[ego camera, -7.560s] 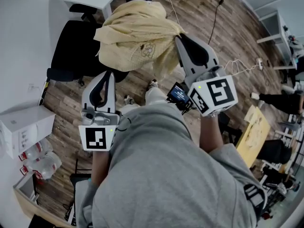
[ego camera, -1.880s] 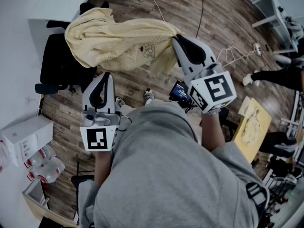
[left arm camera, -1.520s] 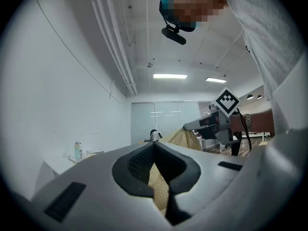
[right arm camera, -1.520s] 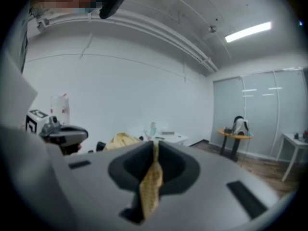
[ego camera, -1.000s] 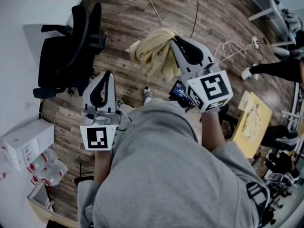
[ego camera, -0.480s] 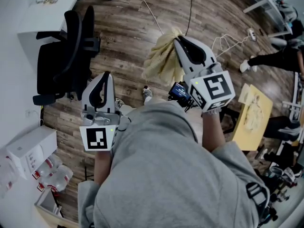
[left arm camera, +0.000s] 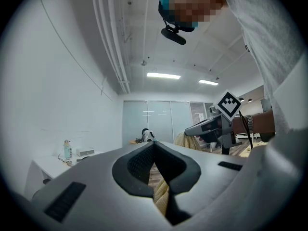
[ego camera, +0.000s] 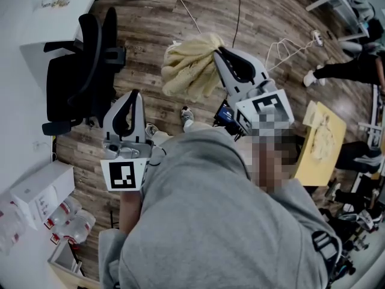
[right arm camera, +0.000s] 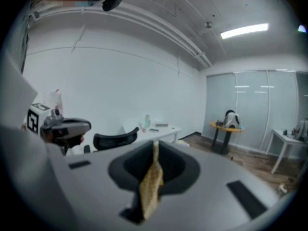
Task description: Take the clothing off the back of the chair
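Head view, bottom of frame: person's grey top [ego camera: 204, 221]. Just above it at centre-left, L gripper [ego camera: 133, 95], jaws together & empty, well apart from the cloth. Right of centre, R gripper [ego camera: 219, 51], jaws clamped on the yellow clothing [ego camera: 189, 65]. It hangs bunched from the tips over the wood floor [ego camera: 150, 17], well clear of the chair [ego camera: 78, 71]. R gripper view: a strip of the cloth [right arm camera: 150, 186] runs down btwn the pads. Chair sits upper left, next to a white desk [ego camera: 66, 11].
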Demonstrator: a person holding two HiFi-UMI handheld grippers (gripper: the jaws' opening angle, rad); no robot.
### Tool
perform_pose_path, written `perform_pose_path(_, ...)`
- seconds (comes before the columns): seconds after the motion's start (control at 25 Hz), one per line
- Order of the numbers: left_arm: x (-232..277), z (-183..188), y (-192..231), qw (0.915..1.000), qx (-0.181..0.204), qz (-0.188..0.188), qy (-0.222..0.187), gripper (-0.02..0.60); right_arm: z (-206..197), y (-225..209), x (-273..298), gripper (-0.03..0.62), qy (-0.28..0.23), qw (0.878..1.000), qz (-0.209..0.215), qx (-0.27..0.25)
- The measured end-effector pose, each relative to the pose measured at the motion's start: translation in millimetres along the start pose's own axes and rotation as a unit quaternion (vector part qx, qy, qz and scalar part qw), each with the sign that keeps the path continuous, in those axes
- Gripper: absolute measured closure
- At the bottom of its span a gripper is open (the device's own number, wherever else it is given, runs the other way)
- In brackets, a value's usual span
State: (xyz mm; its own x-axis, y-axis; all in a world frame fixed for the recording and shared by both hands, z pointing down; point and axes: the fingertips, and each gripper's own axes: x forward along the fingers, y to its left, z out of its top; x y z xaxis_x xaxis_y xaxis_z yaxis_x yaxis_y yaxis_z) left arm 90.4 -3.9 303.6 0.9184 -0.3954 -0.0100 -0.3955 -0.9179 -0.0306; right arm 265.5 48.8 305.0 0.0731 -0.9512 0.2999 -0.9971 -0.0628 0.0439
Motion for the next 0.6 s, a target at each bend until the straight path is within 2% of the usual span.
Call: perform_pose_path(0.6,-24.4,-5.1,19.6,0.9989,0.001,0.045,0.010,0.548,-14.9,40.8,24.4,0.546,0.018,0.998,0.057,0.002)
